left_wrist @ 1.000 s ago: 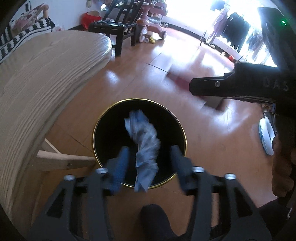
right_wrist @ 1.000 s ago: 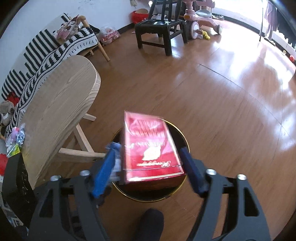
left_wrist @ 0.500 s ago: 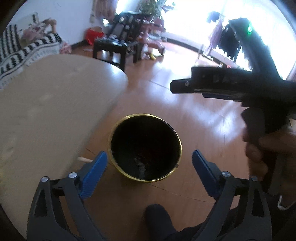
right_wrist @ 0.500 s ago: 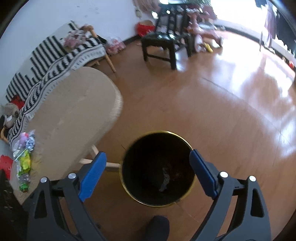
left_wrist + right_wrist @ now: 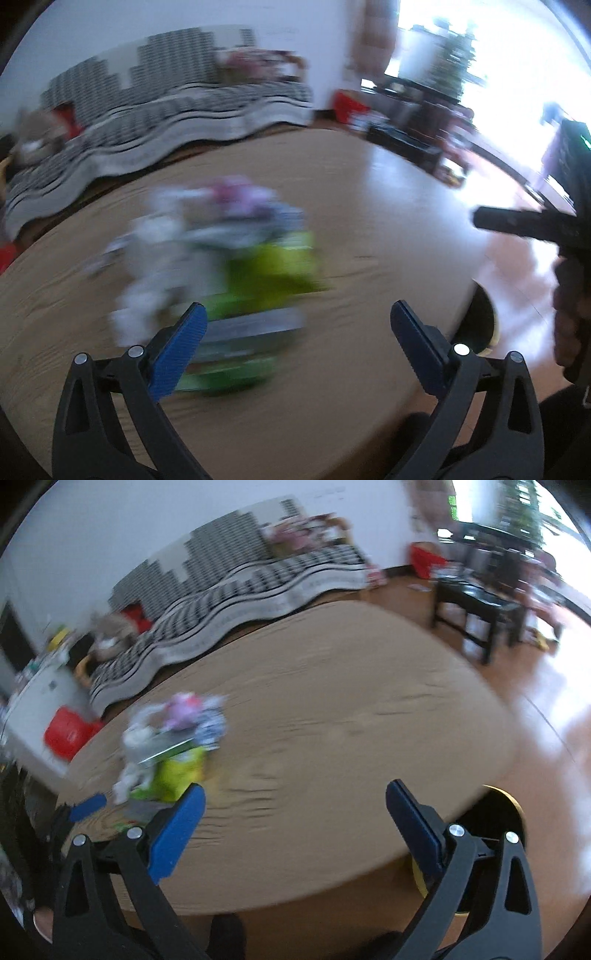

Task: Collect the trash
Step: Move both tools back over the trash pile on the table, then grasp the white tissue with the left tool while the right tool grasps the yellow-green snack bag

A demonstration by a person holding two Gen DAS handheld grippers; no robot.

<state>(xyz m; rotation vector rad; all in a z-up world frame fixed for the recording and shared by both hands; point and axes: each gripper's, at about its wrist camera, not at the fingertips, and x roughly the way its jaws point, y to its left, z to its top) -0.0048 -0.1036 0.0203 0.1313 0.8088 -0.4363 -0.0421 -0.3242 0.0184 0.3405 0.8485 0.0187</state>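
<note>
A blurred pile of trash (image 5: 229, 258) lies on the round wooden table (image 5: 369, 229): white and purple wrappers, a yellow-green packet, a flat grey piece. My left gripper (image 5: 295, 328) is open and empty just in front of the pile. My right gripper (image 5: 295, 808) is open and empty over the table's near part, with the pile (image 5: 173, 746) to its left. The black bin with a gold rim (image 5: 495, 823) stands on the floor past the table's right edge; it also shows in the left wrist view (image 5: 480, 325). The right gripper's body (image 5: 535, 225) shows at the right of the left wrist view.
A striped sofa (image 5: 240, 587) runs behind the table. A black chair (image 5: 480, 605) stands at the back right on the wooden floor. A red container (image 5: 66, 731) sits at the far left. Both views are motion-blurred.
Both grippers let their trash fall into the bin, the crumpled wrapper and the red box, then swung up and left from the bin to the table and the pile.
</note>
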